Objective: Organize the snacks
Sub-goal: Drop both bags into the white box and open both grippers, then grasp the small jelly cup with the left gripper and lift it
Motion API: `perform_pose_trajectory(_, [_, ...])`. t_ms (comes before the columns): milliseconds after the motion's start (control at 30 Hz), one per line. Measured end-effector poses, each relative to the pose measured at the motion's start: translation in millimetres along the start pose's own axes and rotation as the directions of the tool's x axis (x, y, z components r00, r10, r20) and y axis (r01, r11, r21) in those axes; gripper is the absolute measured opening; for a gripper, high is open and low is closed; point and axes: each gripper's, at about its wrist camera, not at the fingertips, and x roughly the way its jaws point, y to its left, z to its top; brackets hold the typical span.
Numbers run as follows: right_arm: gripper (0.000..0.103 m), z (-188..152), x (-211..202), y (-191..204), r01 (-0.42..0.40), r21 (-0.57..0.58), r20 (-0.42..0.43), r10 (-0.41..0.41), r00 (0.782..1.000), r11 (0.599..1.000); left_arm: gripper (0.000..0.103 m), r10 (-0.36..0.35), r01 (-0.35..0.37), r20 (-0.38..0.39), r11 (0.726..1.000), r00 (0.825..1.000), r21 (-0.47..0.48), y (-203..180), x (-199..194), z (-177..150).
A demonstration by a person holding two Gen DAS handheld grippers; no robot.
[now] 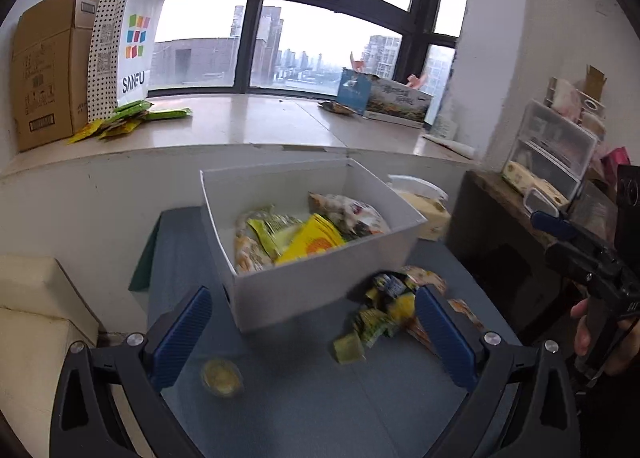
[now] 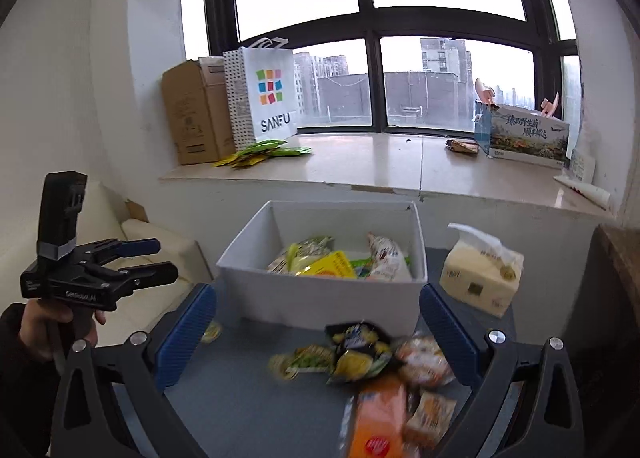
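Note:
A white box [image 1: 320, 282] [image 2: 320, 300] stands on a grey-blue table [image 1: 304, 394] [image 2: 248, 410] and holds several snack packets [image 1: 304, 238] [image 2: 340, 262]. A loose pile of snack packets [image 1: 384, 306] [image 2: 376, 362] lies on the table in front of the box. A small round yellow snack [image 1: 222, 378] lies apart at the left. My left gripper [image 1: 314, 334] is open and empty above the table; it also shows at the left of the right wrist view [image 2: 158, 258]. My right gripper [image 2: 316, 334] is open and empty over the pile; it also shows in the left wrist view [image 1: 548, 215].
A tissue pack [image 2: 480, 278] stands right of the box. The window sill [image 2: 380, 165] carries a cardboard box [image 2: 192, 113], a SANFU bag [image 2: 264, 93], green and yellow packets [image 2: 264, 151] and a printed carton [image 2: 524, 135]. A cream sofa [image 1: 36, 318] is left, a dark side table [image 1: 512, 209] right.

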Motion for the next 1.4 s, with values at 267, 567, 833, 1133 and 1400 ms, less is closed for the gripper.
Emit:
perform_pose_trajectory(267, [0.103, -70, -46, 21, 0.021, 0.067, -0.018, -0.020, 1.000, 0.998, 0.103, -0.051, 0.052, -0.048, 0.999, 0.998, 0.017, -34, -20, -60])
perform_pose_trajectory(567, [0.103, -85, -74, 9, 0.054, 0.097, 0.014, -0.055, 0.998, 0.994, 0.103, 0.011, 0.004, -0.109, 0.991, 0.994, 0.136, -53, -16, -90])
perform_pose_trajectory(833, [0.103, -94, -70, -1, 0.056, 0.154, -0.004, -0.056, 0.998, 0.987, 0.103, 0.082, -0.065, -0.182, 0.993, 0.980, 0.094, -9, 19, -98])
perform_pose_trajectory(1133, [0.103, -102, -56, -2, 0.052, 0.186, -0.042, -0.045, 0.998, 0.981, 0.103, 0.152, -0.162, -0.242, 0.987, 0.958, -0.023, 69, 65, -97])
perform_pose_trajectory(1400, [0.103, -106, -47, 6, 0.054, 0.163, -0.076, -0.042, 0.996, 0.985, 0.081, 0.125, -0.150, -0.274, 0.986, 0.954, -0.073, 97, 100, -93])
